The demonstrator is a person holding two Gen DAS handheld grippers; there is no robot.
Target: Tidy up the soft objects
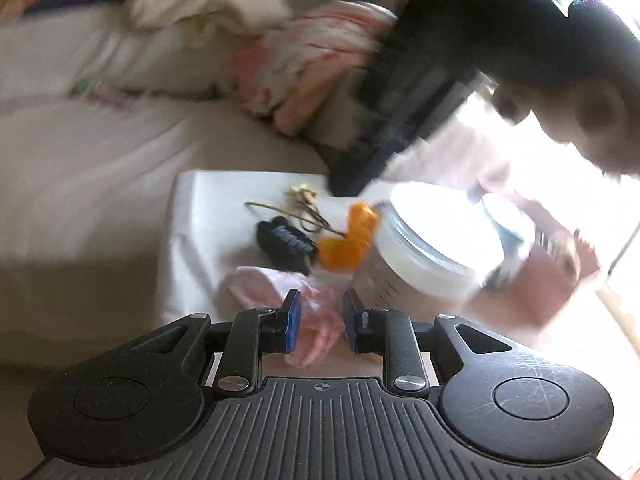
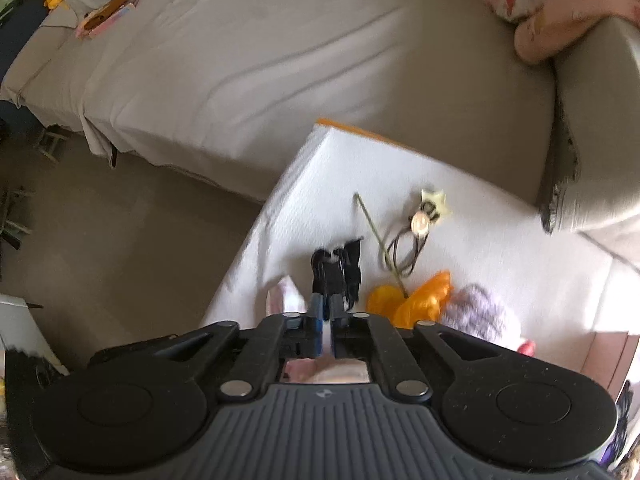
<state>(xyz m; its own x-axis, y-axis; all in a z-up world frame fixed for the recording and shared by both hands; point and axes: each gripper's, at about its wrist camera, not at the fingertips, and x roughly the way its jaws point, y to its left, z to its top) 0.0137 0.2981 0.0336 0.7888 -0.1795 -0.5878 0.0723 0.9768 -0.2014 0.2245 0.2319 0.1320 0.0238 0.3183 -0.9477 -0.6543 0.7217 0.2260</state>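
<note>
A white-covered table (image 1: 200,216) holds a pink-and-white soft cloth (image 1: 264,288), a black hair claw (image 1: 284,242), an orange soft item (image 1: 348,244) and hair ties with a thin stick (image 1: 304,204). My left gripper (image 1: 318,314) is open, its blue pads on either side of the pink cloth. My right gripper (image 2: 326,312) has its jaws nearly closed just over the black hair claw (image 2: 338,268); whether it holds anything is unclear. The pink cloth (image 2: 282,294), the orange item (image 2: 416,298) and a fuzzy lilac item (image 2: 480,312) lie beside it.
A white-lidded jar (image 1: 436,236) stands right of the orange item. The other gripper's dark body (image 1: 420,80) hangs above the table. A beige sofa (image 2: 280,60) with floral cushions (image 2: 560,0) lies beyond, and beige floor (image 2: 100,240) to the left.
</note>
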